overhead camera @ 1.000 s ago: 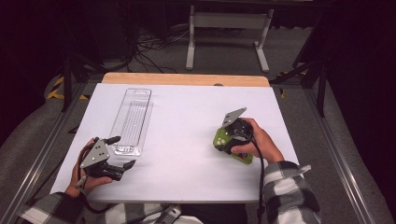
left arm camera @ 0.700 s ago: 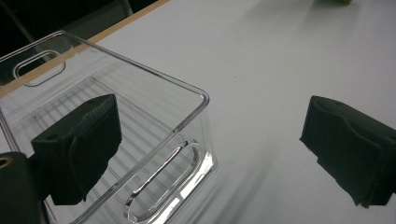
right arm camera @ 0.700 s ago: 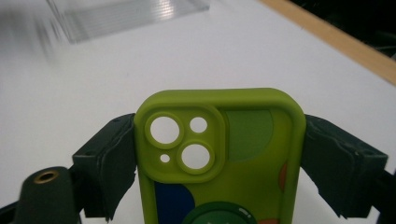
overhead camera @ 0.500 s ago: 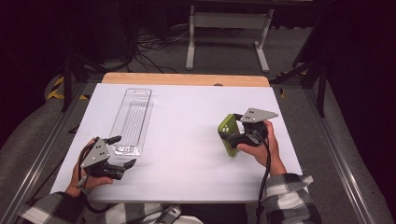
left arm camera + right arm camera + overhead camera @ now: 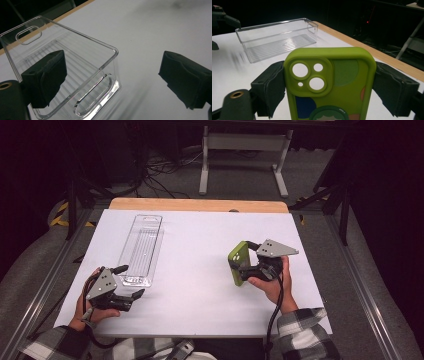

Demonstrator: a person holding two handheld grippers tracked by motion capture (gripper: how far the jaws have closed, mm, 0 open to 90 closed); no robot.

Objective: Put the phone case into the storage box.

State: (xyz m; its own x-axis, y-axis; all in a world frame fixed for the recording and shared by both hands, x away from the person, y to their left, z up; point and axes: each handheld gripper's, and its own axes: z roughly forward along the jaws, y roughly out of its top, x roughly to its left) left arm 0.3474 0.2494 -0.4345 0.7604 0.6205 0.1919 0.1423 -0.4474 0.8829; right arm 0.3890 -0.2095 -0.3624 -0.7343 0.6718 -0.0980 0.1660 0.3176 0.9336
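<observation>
A clear plastic tray (image 5: 142,245) lies lengthwise on the left half of the white table (image 5: 200,232). My left gripper (image 5: 132,281) rests at the tray's near end. In the left gripper view the tray's near corner (image 5: 110,48) stands between the wide-apart jaws of the left gripper (image 5: 112,82), and the pads do not press on it. Those jaws have just been closing a little. My right gripper (image 5: 240,266) is on the right half, shut on a green phone case (image 5: 237,256) held upright above the table. The right gripper view shows the case's (image 5: 342,72) camera cut-outs and the tray (image 5: 277,37) beyond it.
A wooden strip (image 5: 200,205) runs along the table's far edge. Behind it stand a metal frame (image 5: 240,150) and loose cables (image 5: 160,167) on the floor. Rails (image 5: 45,285) run along both sides of the table.
My right hand has lifted the green case and carried it a little to the right, so that it now stands upright. The left hand has stayed in place.
</observation>
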